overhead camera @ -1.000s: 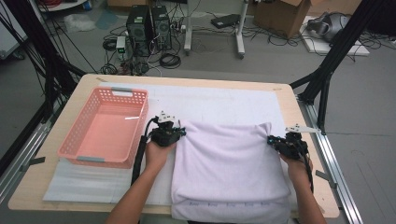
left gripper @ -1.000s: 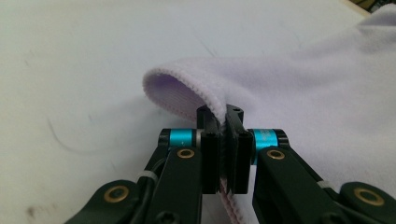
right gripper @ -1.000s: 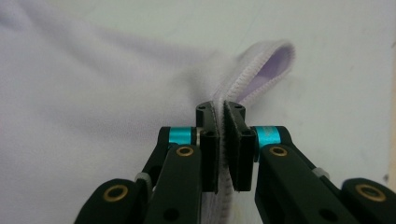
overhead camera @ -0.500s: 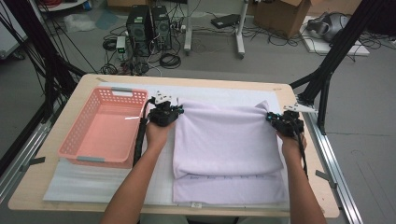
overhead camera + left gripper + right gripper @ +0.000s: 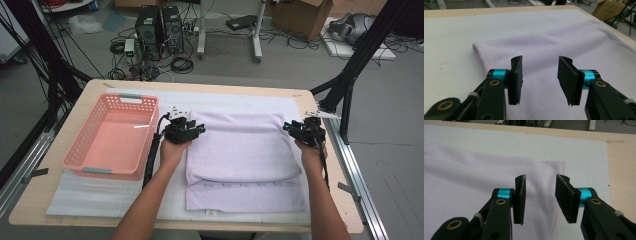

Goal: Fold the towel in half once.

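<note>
The pale lilac folded terry-cloth towel (image 5: 240,150) looks soft, matt and finely napped, with a stitched hem. The coral-pink perforated plastic basket (image 5: 85,167) has a faint sheen. The white mat (image 5: 75,195) under both is matt, and the light wooden table (image 5: 95,87) edge looks smooth. The black pads (image 5: 515,80) appear matt, rubbery and ribbed.

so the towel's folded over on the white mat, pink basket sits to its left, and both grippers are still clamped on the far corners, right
Not quite. Both grippers are open, not clamped: the left gripper and right gripper have just been opening their jaws, with nothing pinched between them, as each gripper view shows. The rest holds: the towel lies folded on the white mat, with the pink basket to its left.
</note>
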Action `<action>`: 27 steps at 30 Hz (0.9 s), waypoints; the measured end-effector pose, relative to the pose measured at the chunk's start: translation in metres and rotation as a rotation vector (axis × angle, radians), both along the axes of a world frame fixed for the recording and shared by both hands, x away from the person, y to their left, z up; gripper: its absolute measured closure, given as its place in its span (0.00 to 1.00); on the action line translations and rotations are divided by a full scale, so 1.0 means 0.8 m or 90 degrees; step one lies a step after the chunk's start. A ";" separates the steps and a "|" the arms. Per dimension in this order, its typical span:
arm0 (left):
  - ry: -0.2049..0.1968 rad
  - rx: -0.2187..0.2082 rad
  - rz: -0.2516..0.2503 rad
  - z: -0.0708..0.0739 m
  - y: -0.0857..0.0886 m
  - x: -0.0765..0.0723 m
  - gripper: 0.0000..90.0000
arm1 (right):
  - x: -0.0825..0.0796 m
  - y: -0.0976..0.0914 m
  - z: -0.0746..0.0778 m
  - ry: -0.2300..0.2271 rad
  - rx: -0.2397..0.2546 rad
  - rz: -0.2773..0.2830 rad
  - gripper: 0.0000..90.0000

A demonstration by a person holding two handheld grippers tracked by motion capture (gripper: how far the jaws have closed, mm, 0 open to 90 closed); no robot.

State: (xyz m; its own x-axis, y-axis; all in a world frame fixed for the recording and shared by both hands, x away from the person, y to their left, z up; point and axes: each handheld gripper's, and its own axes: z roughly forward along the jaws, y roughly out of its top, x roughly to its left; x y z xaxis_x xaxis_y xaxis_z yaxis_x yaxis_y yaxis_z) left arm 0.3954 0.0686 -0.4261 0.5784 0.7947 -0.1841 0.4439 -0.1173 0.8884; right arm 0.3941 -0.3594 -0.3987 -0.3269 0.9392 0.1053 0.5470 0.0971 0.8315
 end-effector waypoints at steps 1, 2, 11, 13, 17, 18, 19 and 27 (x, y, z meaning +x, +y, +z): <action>-0.007 0.002 -0.006 -0.001 0.000 -0.007 0.59 | -0.006 0.000 0.004 -0.008 -0.009 0.006 0.67; 0.002 0.011 -0.015 0.001 -0.001 -0.012 0.58 | -0.013 -0.001 0.006 -0.021 -0.016 0.012 0.67; -0.030 0.006 -0.029 0.004 0.007 -0.065 0.55 | -0.080 -0.012 0.003 -0.031 -0.019 0.043 0.67; -0.031 -0.003 -0.025 0.003 0.012 -0.078 0.53 | -0.097 -0.015 -0.002 -0.032 -0.018 0.050 0.67; -0.026 -0.012 -0.023 -0.002 0.020 -0.105 0.52 | -0.133 -0.024 -0.017 -0.022 -0.007 0.047 0.67; -0.024 -0.007 -0.022 -0.004 0.022 -0.113 0.51 | -0.142 -0.027 -0.021 -0.021 -0.004 0.045 0.67; -0.021 0.000 -0.019 -0.006 0.024 -0.120 0.51 | -0.151 -0.029 -0.024 -0.020 -0.001 0.044 0.68; -0.024 0.006 -0.013 -0.016 0.041 -0.172 0.48 | -0.208 -0.040 -0.030 -0.012 -0.018 0.060 0.79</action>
